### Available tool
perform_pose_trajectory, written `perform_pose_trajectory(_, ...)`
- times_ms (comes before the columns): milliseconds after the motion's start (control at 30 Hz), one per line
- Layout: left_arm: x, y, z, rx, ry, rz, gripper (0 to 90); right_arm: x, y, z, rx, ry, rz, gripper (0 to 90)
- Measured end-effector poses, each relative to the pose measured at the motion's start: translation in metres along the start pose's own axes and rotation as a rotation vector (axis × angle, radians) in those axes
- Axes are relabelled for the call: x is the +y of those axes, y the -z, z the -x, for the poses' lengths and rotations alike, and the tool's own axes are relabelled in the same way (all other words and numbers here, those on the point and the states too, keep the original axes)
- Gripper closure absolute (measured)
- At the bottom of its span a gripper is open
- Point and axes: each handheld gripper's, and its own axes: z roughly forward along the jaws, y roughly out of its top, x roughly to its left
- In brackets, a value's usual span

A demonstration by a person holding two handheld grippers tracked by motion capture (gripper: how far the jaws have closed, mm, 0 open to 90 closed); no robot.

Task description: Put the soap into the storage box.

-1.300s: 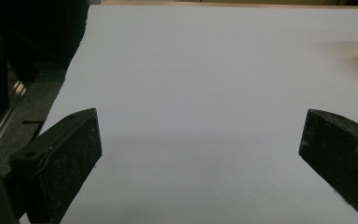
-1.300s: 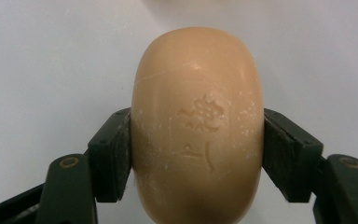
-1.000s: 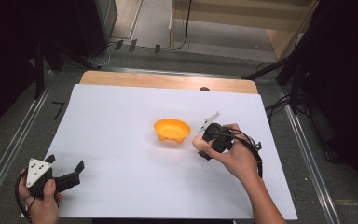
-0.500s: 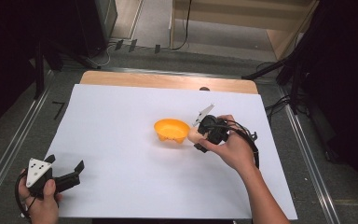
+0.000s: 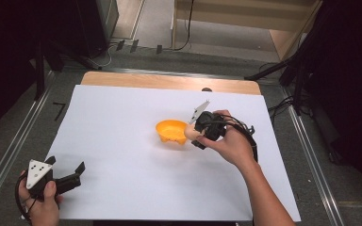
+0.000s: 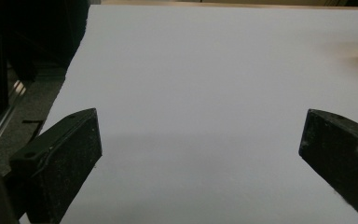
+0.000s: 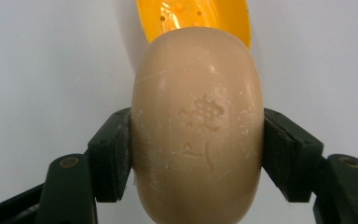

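White sheet over counter: right gripper fingers clamp soap bar beside orange dish; left gripper fingers apart, idle; slick rounded bar may squirt free, missing dish.

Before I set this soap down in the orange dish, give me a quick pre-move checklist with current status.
1. Right hand-held gripper clamped on both sides of the soap bar: ok.
2. Orange dish upright, hollow free: ok.
3. Soap lined up with dish, which sits just beyond it: ok.
4. Soap's height above the dish rim: cannot tell.
5. Left hand-held gripper open, parked at the near left corner of the white sheet, away from the dish: ok.
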Motion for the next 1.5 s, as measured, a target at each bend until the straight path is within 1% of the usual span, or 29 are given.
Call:
perform_pose_trajectory(33,0.0,0.0,0.0,0.0,0.0,0.0,0.0,0.004,0.0,0.0,0.001,0.019,0.003,33.3)
perform_pose_trajectory(100,0.0,0.0,0.0,-0.001,0.0,0.0,0.0,0.006,0.0,0.001,0.006,0.029,0.006,33.4)
perform_pose_trajectory(200,0.0,0.0,0.0,-0.001,0.001,-0.001,0.0,0.01,-0.002,0.002,0.007,0.057,0.0,33.3)
perform_pose_trajectory(267,0.0,0.0,0.0,-0.002,0.0,0.0,0.0,0.013,-0.003,0.003,0.01,0.081,0.001,33.4)
perform_pose_trajectory(300,0.0,0.0,0.0,-0.002,0.0,0.0,0.0,0.015,-0.004,0.005,0.005,0.097,-0.007,33.3)
perform_pose_trajectory(333,0.0,0.0,0.0,-0.002,0.0,0.0,0.0,0.016,-0.005,0.005,0.008,0.098,-0.007,33.3)
perform_pose_trajectory(367,0.0,0.0,0.0,-0.002,0.0,0.0,0.0,0.018,-0.006,0.006,0.012,0.11,-0.001,33.3)
perform_pose_trajectory(433,0.0,0.0,0.0,-0.002,0.001,0.0,0.0,0.02,-0.008,0.006,0.03,0.105,0.013,33.3)
perform_pose_trajectory(500,0.0,0.0,0.0,-0.001,0.0,-0.001,0.0,0.024,-0.012,0.007,0.036,0.126,0.008,33.3)
perform_pose_trajectory(600,0.0,0.0,0.0,-0.001,-0.001,-0.001,0.0,0.029,-0.016,0.007,0.034,0.152,0.008,33.3)
perform_pose_trajectory(700,0.0,0.0,0.0,-0.003,0.0,0.001,0.0,0.035,-0.019,0.008,0.055,0.159,0.019,33.3)
perform_pose_trajectory(767,0.0,0.0,0.0,-0.003,0.0,0.001,0.0,0.039,-0.022,0.008,0.056,0.176,0.018,33.3)
perform_pose_trajectory(833,0.0,0.0,0.0,-0.004,-0.001,0.001,0.0,0.042,-0.024,0.007,0.061,0.172,0.011,33.3)
perform_pose_trajectory(900,0.0,0.0,0.0,-0.004,-0.001,0.002,0.0,0.045,-0.027,0.008,0.074,0.187,0.022,33.3)
perform_pose_trajectory(933,0.0,0.0,0.0,-0.004,-0.001,0.002,0.0,0.045,-0.027,0.008,0.074,0.187,0.022,33.3)
perform_pose_trajectory(967,0.0,0.0,0.0,-0.004,-0.001,0.002,0.0,0.047,-0.029,0.008,0.082,0.199,0.02,33.3)
perform_pose_trajectory(1033,0.0,0.0,0.0,-0.005,-0.001,0.001,0.0,0.051,-0.031,0.008,0.091,0.19,0.014,33.3)
perform_pose_trajectory(1100,0.0,0.0,0.0,-0.004,-0.001,0.002,0.0,0.054,-0.034,0.009,0.1,0.196,0.015,33.3)
perform_pose_trajectory(1133,0.0,0.0,0.0,-0.004,-0.001,0.001,0.0,0.055,-0.034,0.01,0.107,0.188,0.013,33.3)
perform_pose_trajectory(1233,0.0,0.0,0.0,-0.004,-0.001,0.002,0.0,0.058,-0.037,0.012,0.118,0.189,0.023,33.2)
perform_pose_trajectory(1267,0.0,0.0,0.0,-0.006,-0.002,0.003,0.0,0.059,-0.039,0.012,0.123,0.189,0.016,33.2)
perform_pose_trajectory(1400,0.0,0.0,-0.001,-0.007,0.0,0.005,0.0,0.06,-0.042,0.014,0.149,0.181,0.019,33.2)
perform_pose_trajectory(1500,0.0,0.0,-0.001,-0.007,-0.001,0.004,0.0,0.059,-0.044,0.016,0.15,0.18,0.017,33.1)
